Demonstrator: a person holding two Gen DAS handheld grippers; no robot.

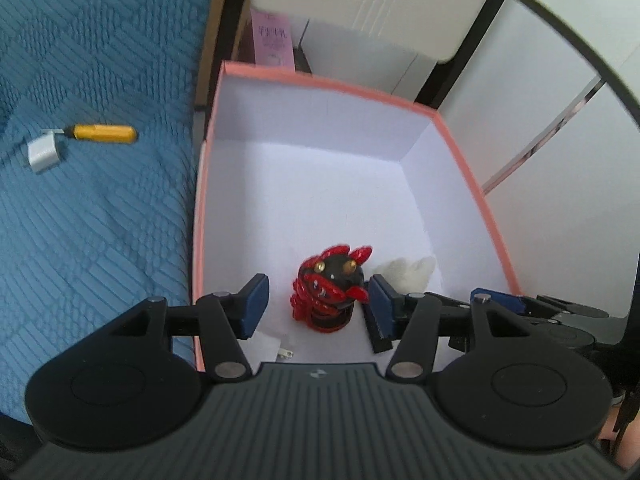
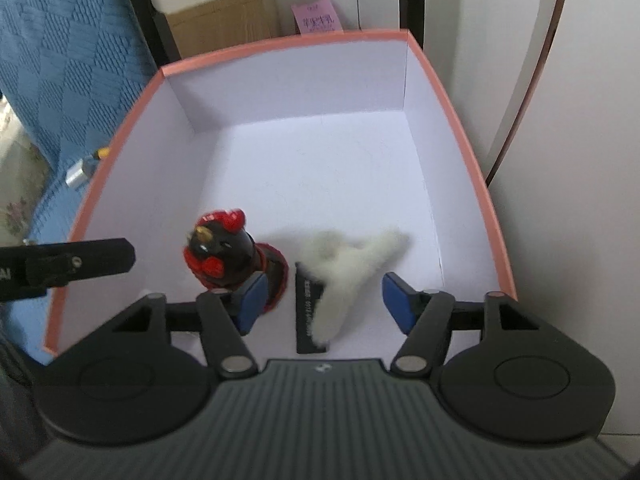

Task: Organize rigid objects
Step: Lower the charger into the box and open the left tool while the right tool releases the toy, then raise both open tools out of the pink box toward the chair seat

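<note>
Two claws hang open inside the pink box: left claw straddling the red-and-black figurine near its front wall, right claw over white fluff. Best lift straight clear.

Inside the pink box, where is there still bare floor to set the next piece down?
The far half of the pink box is bare, from the back wall to the red-and-black figurine and white fluffy piece. The far right corner is free too. The near end is crowded: figurine, fluffy piece, black card, white plug and both hand-held grippers.
</note>
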